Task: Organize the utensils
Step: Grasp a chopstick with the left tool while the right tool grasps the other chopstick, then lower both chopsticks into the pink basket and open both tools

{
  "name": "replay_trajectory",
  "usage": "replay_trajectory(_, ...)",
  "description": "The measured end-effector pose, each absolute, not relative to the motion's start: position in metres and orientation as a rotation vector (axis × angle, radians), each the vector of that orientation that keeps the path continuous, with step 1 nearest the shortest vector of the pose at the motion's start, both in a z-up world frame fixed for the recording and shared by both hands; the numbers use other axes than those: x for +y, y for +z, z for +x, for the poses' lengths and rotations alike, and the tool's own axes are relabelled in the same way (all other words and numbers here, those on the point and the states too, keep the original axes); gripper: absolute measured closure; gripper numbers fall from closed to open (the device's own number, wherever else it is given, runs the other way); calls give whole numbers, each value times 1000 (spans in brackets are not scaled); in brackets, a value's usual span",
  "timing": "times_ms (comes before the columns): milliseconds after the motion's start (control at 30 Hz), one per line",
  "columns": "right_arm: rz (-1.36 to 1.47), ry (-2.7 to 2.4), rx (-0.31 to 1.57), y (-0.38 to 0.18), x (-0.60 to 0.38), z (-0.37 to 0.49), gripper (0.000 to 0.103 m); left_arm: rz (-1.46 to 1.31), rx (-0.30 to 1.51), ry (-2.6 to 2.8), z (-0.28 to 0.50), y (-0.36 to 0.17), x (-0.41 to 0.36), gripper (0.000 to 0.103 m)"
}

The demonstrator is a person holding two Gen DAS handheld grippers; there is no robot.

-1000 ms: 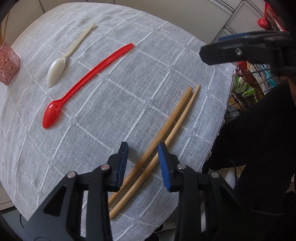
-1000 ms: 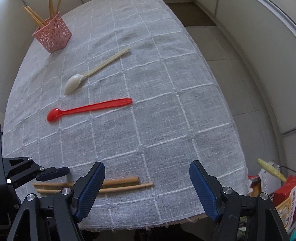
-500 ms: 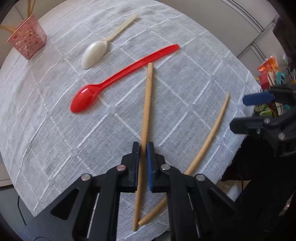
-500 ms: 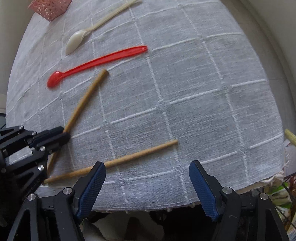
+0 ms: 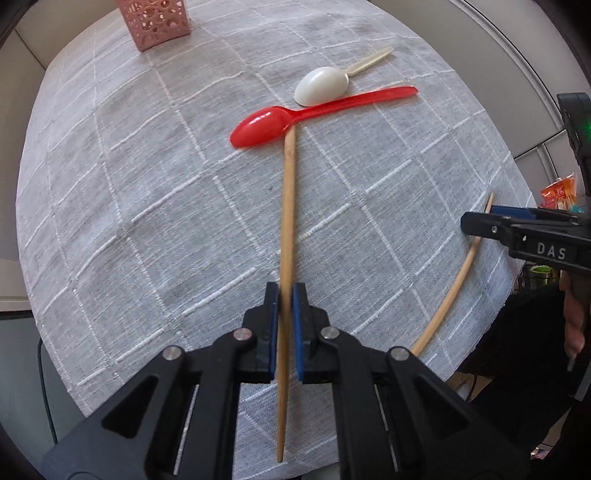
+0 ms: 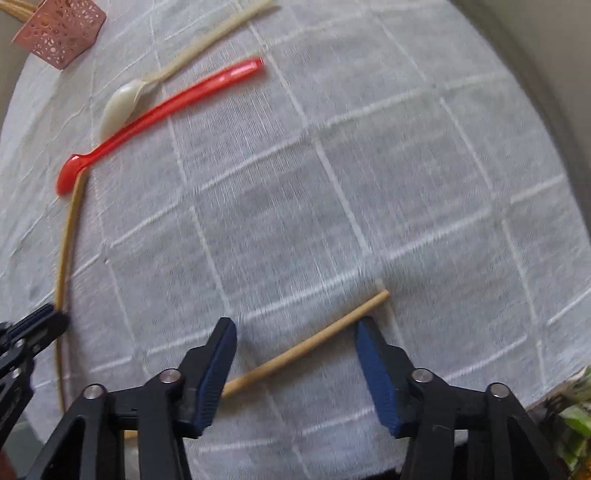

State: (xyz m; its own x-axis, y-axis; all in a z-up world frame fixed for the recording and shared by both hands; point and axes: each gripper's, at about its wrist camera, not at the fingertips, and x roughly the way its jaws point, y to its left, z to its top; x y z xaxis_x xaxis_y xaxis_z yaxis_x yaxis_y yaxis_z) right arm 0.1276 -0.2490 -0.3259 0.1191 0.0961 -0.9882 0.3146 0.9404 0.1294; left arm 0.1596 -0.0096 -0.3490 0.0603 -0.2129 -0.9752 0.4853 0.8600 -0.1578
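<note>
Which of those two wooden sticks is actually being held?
The chopstick pointing toward the red spoon; the left hand-held gripper pinches it. The other chopstick lies loose on the cloth.

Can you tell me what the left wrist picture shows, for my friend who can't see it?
The left gripper is shut on a wooden chopstick whose far tip reaches a red spoon on a gray checked tablecloth. A white spoon lies just beyond, a pink holder stands at the far edge, and the right gripper hovers over a second chopstick.

White raised letters "DAS" stand on the black body of the right gripper [image 5: 517, 225], seen at the right edge of the left wrist view. No other text is legible.
</note>
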Motion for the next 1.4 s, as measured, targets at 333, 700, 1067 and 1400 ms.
replay_trajectory(333, 306, -93, 1410, -326, -234, 179, 99, 196, 1370, -540, 183, -334, -8, 86)
replay_trajectory(700, 337, -52, 1365, -328, -238, 196, 99, 206, 1333, -458, 214, -344, -55, 86)
replay_trajectory(1067, 343, -7, 1278, -297, -250, 162, 98, 162, 1302, -358, 212, -334, -36, 95)
replay_trajectory(1400, 306, 62, 1046, -229, -242, 132, 98, 78, 1085, -337, 181, -258, -9, 95)
